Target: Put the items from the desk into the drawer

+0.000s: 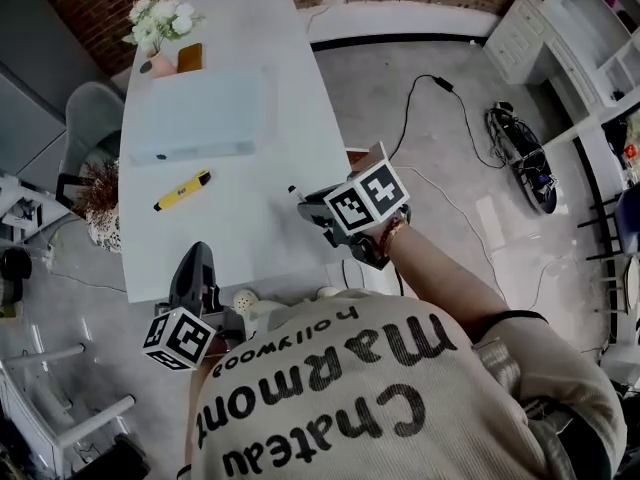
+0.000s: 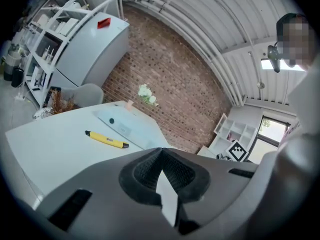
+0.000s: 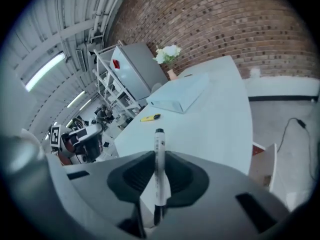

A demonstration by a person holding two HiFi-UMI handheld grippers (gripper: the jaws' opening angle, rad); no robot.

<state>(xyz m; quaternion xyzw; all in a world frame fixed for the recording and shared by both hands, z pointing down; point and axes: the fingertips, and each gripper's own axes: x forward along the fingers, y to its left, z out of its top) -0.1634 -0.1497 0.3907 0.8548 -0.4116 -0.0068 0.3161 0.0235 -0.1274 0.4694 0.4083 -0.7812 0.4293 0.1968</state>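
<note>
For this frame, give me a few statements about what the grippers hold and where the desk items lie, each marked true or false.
1. The right gripper is closed on a marker pen. True.
2. The yellow utility knife is held in the left gripper. False: it lies on the desk, and the left gripper's jaws are together with nothing between them.
3. White flowers stand at the far end of the desk. True.
4. The pale flat box lies on the floor. False: it rests on the desk, beyond the knife.
</note>
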